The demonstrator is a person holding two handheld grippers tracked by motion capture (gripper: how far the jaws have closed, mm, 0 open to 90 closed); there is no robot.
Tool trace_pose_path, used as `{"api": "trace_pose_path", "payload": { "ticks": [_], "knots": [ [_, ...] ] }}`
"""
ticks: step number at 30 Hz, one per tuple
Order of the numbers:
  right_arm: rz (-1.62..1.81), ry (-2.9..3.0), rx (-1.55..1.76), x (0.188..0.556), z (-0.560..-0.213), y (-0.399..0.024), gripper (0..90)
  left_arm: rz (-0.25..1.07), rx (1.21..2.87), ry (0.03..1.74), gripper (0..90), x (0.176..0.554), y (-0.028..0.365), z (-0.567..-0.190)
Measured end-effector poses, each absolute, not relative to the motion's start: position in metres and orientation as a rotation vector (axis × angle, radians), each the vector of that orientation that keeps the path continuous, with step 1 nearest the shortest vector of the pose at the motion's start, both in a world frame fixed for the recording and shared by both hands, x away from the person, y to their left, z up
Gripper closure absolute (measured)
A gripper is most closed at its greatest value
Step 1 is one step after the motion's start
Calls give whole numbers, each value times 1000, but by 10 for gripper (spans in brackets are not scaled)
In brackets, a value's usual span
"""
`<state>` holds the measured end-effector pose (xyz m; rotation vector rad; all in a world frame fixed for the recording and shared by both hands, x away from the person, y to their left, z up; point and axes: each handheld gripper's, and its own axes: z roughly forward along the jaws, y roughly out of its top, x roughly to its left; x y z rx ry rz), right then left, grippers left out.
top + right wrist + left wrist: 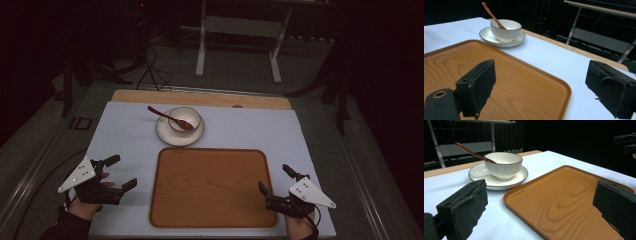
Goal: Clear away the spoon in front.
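Note:
A wooden tray (212,185) (564,197) (506,82) lies bare in the middle of the white table top. Behind it a white bowl (184,119) (503,165) (506,30) stands on a white saucer (167,134) (477,173) (487,37). A brown wooden spoon (167,116) (471,152) (491,14) leans in the bowl, handle up and to the left. My left gripper (121,172) (540,210) rests open at the tray's left side, holding nothing. My right gripper (274,179) (540,85) stands open over the tray's front right corner, also holding nothing.
The white table top (125,130) ends in a wooden strip (200,98) at the back. Beyond it stands a white metal frame (240,30) on a dark floor with cables (150,70). The other gripper (626,142) shows at the far right in the left gripper view.

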<state>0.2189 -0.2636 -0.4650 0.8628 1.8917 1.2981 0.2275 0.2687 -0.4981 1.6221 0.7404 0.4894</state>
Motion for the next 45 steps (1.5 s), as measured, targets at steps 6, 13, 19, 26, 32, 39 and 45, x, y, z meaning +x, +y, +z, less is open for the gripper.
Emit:
{"api": "trace_pose_path", "payload": {
  "ticks": [6, 13, 19, 26, 32, 39, 45],
  "knots": [
    [1320, 1896, 870, 219, -464, -265, 94, 480, 1643, 718, 0, 227, 266, -499],
    [1282, 1918, 862, 219, -465, -261, 94, 462, 1661, 696, 0, 228, 264, -500],
    [1324, 1935, 831, 218, -465, -259, 95, 449, 1658, 718, 0, 228, 262, -498],
    [1367, 1964, 755, 212, -463, -252, 96, 396, 1745, 725, 0, 229, 247, -485],
    [1359, 1961, 745, 210, -461, -250, 97, 322, 1734, 641, 0, 227, 237, -467],
    [1364, 1955, 753, 210, -461, -249, 97, 332, 1773, 577, 0, 232, 227, -447],
    [1308, 1921, 735, 208, -461, -245, 97, 338, 1810, 582, 0, 253, 223, -428]
  ]
}}
